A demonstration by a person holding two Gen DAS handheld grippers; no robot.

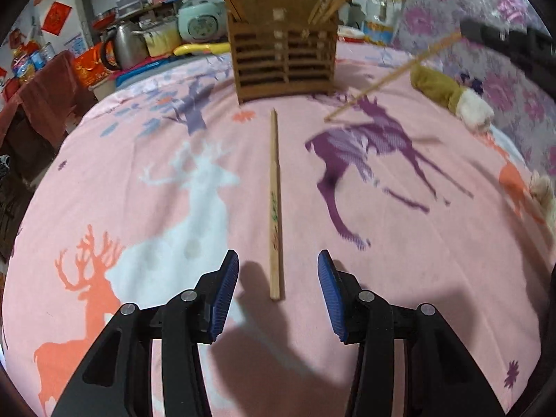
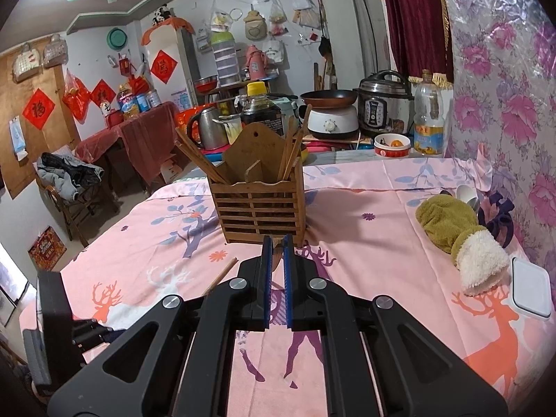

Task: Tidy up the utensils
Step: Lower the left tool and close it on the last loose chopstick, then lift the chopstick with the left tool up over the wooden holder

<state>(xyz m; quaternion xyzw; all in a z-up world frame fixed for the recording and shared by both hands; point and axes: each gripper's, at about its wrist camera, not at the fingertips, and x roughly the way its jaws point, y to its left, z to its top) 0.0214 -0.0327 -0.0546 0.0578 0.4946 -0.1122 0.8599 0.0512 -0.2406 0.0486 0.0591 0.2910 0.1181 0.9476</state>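
A wooden slatted utensil holder stands on the pink deer-print cloth with several chopsticks in both compartments; it also shows in the right wrist view. One chopstick lies flat on the cloth, its near end between the pads of my open, empty left gripper. My right gripper is shut on another chopstick. In the left wrist view that chopstick hangs in the air to the right of the holder, sloping down to the left. The lying chopstick shows in the right wrist view.
A green and white plush toy lies to the right of the holder. A white lidded box sits at the right edge. A kettle, cookers and bottles stand behind the table. The left gripper's body is at lower left.
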